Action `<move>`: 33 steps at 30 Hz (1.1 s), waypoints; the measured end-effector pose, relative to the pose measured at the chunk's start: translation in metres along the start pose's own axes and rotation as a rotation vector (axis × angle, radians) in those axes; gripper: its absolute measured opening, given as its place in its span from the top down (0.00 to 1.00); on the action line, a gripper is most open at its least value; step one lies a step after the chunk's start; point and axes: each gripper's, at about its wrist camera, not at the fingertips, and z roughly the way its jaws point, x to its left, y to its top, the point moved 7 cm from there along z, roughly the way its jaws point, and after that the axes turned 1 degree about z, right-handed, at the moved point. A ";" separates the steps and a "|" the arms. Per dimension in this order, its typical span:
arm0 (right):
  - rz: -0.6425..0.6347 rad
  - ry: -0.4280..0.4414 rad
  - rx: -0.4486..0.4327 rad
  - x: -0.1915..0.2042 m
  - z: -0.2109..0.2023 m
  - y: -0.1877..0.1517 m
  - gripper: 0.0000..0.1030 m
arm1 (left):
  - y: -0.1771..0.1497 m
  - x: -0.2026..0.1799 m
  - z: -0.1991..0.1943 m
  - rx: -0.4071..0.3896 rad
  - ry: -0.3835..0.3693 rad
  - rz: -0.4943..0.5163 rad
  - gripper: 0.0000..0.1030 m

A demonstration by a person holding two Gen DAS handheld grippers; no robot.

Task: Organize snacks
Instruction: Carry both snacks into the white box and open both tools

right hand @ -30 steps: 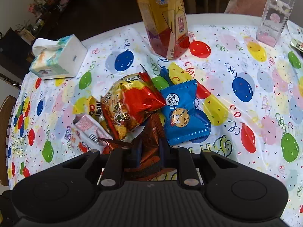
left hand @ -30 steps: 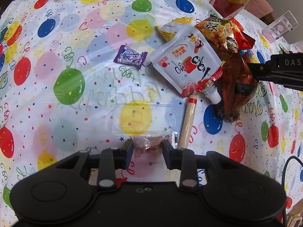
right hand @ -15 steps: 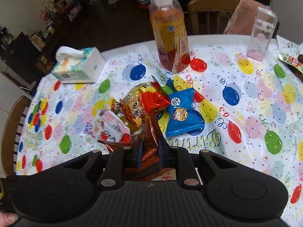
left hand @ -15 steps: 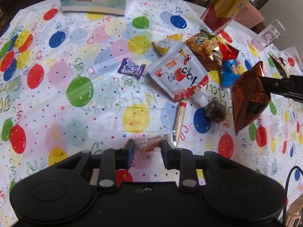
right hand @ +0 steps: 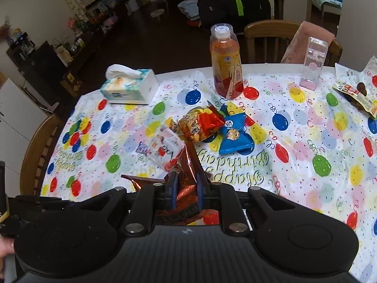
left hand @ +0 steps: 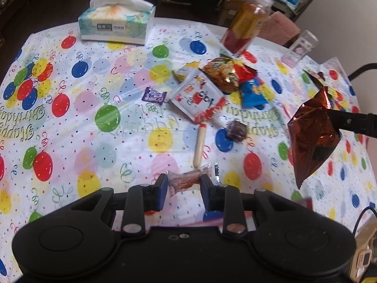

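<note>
The left hand-held gripper (left hand: 183,184) is clamped on a clear-wrapped snack (left hand: 192,179) whose long axis runs across the fingers, 9 to 3 o'clock, above the surface (left hand: 70,141). The right hand-held gripper (right hand: 186,191) is clamped on a brown foil bag (right hand: 188,176) hanging clear. The snack pile (left hand: 212,89) lies at 12 o'clock from the left one, which looks nearer; the bottle (right hand: 226,68) stands beyond.
</note>
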 end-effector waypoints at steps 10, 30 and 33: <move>-0.036 0.018 -0.013 0.024 -0.042 -0.041 0.85 | -0.037 -0.012 -0.042 -0.028 -0.039 0.061 0.74; -0.113 0.031 0.119 0.056 -0.034 -0.143 0.85 | -0.112 -0.024 -0.042 0.038 -0.055 0.121 0.73; -0.123 0.028 0.157 0.058 -0.022 -0.159 0.85 | -0.121 -0.022 -0.031 0.058 -0.043 0.123 0.73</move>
